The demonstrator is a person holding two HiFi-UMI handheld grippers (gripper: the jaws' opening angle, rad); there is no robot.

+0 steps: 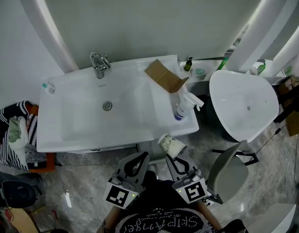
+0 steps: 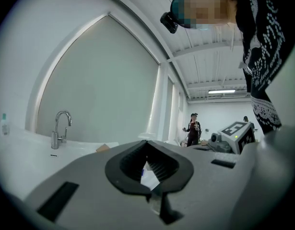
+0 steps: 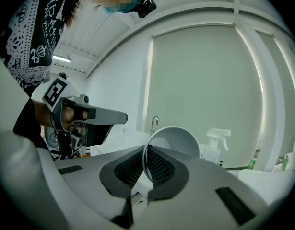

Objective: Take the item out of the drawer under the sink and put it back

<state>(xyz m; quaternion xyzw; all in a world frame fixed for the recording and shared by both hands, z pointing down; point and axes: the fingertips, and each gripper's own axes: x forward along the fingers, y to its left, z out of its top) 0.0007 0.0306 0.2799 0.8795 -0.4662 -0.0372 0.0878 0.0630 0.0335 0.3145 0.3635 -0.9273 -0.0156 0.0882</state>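
A white patterned paper cup [image 1: 172, 145] hangs on its side just below the front right corner of the white sink [image 1: 71, 130]. My right gripper [image 1: 169, 158] is shut on the cup's rim. In the right gripper view the cup [image 3: 175, 140] opens toward the camera, its thin rim pinched between the ribbed pads at the gripper's [image 3: 145, 148] tips. My left gripper [image 1: 141, 156] hovers beside it to the left, level, in front of the cabinet under the sink. The left gripper [image 2: 146, 145] is shut with nothing in it. The drawer front is hidden below the sink's edge.
On the sink stand a chrome faucet [image 1: 98, 64], a brown cardboard piece [image 1: 165, 75] and a white spray bottle [image 1: 185, 104]. A white oval tub [image 1: 244, 101] and a grey chair [image 1: 228, 171] are to the right. Striped cloth [image 1: 14, 135] lies at left. A person [image 2: 192, 128] stands far off.
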